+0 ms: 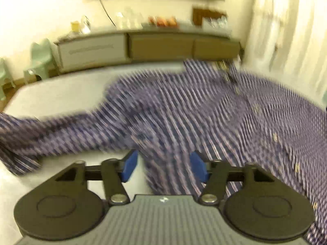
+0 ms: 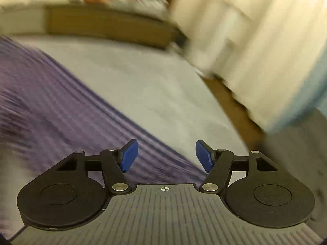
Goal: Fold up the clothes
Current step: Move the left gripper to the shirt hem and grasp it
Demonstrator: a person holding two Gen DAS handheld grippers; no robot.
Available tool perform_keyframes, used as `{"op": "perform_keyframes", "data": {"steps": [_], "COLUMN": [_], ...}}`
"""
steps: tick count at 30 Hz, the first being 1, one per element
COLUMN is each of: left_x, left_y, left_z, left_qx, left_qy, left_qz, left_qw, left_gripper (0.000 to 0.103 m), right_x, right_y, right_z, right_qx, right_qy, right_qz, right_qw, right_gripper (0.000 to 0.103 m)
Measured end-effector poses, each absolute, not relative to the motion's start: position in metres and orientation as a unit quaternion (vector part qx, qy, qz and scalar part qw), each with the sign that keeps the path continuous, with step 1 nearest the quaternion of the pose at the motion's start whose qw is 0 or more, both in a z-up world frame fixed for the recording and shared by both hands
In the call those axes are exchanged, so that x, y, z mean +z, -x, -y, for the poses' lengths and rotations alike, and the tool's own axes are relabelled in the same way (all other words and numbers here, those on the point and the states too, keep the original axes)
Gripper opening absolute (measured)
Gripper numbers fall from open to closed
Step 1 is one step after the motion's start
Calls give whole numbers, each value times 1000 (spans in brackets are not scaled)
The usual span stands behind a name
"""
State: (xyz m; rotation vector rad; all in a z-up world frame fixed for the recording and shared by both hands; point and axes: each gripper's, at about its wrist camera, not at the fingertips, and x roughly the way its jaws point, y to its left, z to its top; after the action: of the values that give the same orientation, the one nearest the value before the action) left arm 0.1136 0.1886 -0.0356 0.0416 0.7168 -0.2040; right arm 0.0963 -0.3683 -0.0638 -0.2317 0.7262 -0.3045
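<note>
Spreading wide apart, the blue pads of the left gripper (image 1: 163, 166) are being held just above the near edge of the striped shirt (image 1: 184, 118), with nothing clamped between them; the right gripper (image 2: 164, 156) is likewise being carried with its jaws wide and bare, over the shirt's right-hand border where cloth is giving way to the pale bed surface (image 2: 155, 85). The shirt is lying opened out and rumpled across the bed, its button placket (image 1: 255, 108) turned up and one sleeve (image 1: 30, 132) trailing off to the left. Both views are being smeared by motion, so a grasp could, by this judgement, be closed on a single layer or on a ridge of loose cloth, and the fold would be dragged askew; the trailing sleeve could also be pulled off the edge. Farther off, a low cabinet (image 1: 147, 47) bearing jars is being shown against the wall, with pale green chairs (image 1: 40, 59) at left and a curtain (image 2: 276, 47) at right; none is being set in the way.
</note>
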Motion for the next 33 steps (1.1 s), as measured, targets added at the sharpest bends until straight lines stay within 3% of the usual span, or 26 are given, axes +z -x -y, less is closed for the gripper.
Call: {"op": "perform_keyframes", "data": {"steps": [1,3,8,10,16,23,24,26,27,29,31,32,33], "left_x": [-33,-35,-35,-26,-46,-59,-59,-58,-56,-36,-2,6,14], "left_y": [-117,-130,-147,-137,-121,-139,-142,-146,-148,-140,-121,-115,-109], "left_z": [-201,-234,-330,-366,-405,-421,-418,-415,-419,-433,-458,-473,-489], "left_qx": [-88,-45,75,102,66,16,17,24,25,49,79,87,95], "left_qy": [-14,18,89,94,-81,-33,-39,-47,-38,-20,34,75,116], "left_qz": [-345,-354,-351,-326,-310,-294,-289,-286,-290,-253,-211,-215,-218], "left_qw": [934,934,929,935,945,955,956,957,956,966,974,970,964], "left_gripper": [71,71,70,71,83,85,81,24,5,2,6,13,28], "right_x": [-52,-59,-77,-89,-61,-4,-2,3,6,11,14,16,14], "right_y": [-87,-76,-49,-45,-53,-73,-79,-92,-98,-110,-127,-134,-144], "right_z": [341,290,162,166,168,43,20,-27,-50,-96,-132,-151,-164], "right_qx": [-108,-36,144,117,5,140,162,205,227,270,284,290,296], "right_qy": [108,128,172,166,251,266,263,255,251,242,228,219,208], "right_qz": [-332,-344,-365,-376,-376,-346,-348,-352,-354,-357,-355,-352,-351], "right_qw": [931,930,904,904,892,889,885,877,872,861,861,863,864], "right_gripper": [79,85,86,95,89,96,98,98,98,98,98,98,98]}}
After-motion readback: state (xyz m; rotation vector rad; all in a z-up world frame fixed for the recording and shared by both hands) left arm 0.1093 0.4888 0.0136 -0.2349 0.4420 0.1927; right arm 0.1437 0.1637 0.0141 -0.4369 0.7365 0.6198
